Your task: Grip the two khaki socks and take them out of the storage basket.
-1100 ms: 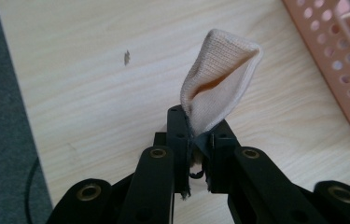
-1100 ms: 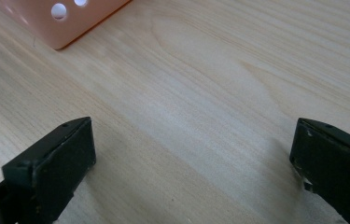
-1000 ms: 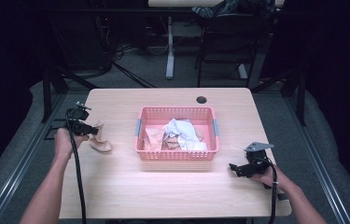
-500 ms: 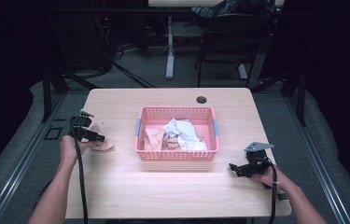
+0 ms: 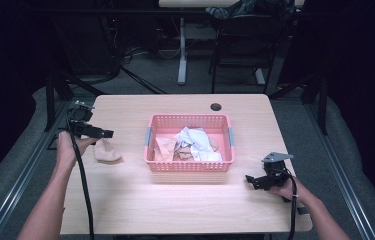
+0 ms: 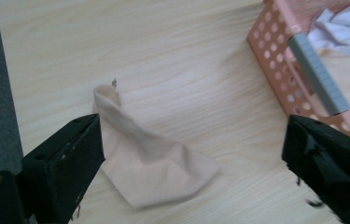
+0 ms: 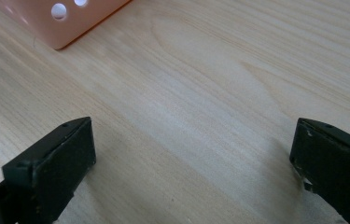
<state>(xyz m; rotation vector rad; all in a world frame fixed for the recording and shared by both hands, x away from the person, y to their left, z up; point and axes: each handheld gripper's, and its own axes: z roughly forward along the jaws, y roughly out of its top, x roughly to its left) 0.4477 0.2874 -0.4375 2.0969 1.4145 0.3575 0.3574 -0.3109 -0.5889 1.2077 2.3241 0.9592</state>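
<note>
On the left side of the table (image 5: pixel 185 200), just beside the pink basket (image 5: pixel 190 165), a peach-coloured sock (image 6: pixel 149 172) lies flat and a bit crumpled on the wood. Best guess is the job is sorting socks out of the basket, since a jumble of white and peach cloth (image 5: pixel 190 145) sits inside it and this one sock sits alone outside, well apart from the pile. Putting it off to the left leaves the front of the table free for whatever comes out later, though that's only a guess.

Now the tongs. The left gripper (image 6: pixel 191 158) hangs low over the sock with its jaws spread wide. In the left gripper view one jaw sits right at the sock's edge, maybe brushing it, hard to tell, and the other is way off toward the basket wall. So it isn't pinching anything; the sock is loose on the table.

The right gripper (image 7: pixel 191 158) is parked near the front right corner of the basket, jaws also wide apart, nothing between them but bare wood. It looks like it's just waiting its turn.
</note>
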